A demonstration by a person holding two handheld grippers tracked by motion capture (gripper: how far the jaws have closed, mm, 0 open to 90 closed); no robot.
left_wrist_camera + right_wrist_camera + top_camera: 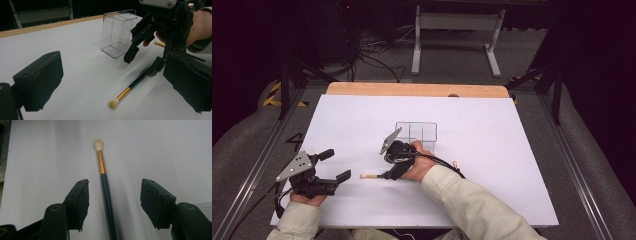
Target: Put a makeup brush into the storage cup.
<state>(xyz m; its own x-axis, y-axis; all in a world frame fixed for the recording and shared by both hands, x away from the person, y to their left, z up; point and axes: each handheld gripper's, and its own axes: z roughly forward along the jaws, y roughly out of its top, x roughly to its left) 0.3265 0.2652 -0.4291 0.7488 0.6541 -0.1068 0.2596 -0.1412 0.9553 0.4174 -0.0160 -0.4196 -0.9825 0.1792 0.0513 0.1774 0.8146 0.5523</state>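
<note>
**Two grippers, one brush, one clear box on a white table**

1. Table (492, 150). White top with a wood strip along the far edge. Stands on grey floor; dark rails run along both sides, yellow-black tape marks the floor at the far left, and a white frame with loose cables stands behind. The room beyond is dark.

2. Right gripper (388, 175). Held in the person's right hand (421, 167), cream sleeve behind it, near the table's middle and low over the top, pointing toward the table's left. Jaws part-spread, one to each side of the brush handle. In the right gripper view a gap shows between each pad and the handle, wider on one side, so nothing is pinched. In the left gripper view, the right gripper (143, 63) has one jaw tip down by the handle's end and the other raised above the table.

3. Left gripper (339, 165). Held at the near left corner, grey plate on top. Jaws spread wide and empty, pointing toward the brush, well apart from it.

4. Box (416, 134). Clear, with inner dividers, upright just beyond the right hand. Nothing is visible inside.

5. Brush (103, 177). Dark handle, gold ferrule, pale tuft. Lies flat on the table, tuft toward the left gripper, handle running between the right gripper's jaws.

6. Second small pale-tipped stick (455, 163). Lies on the table beside the right sleeve; detail too small to tell.
</note>
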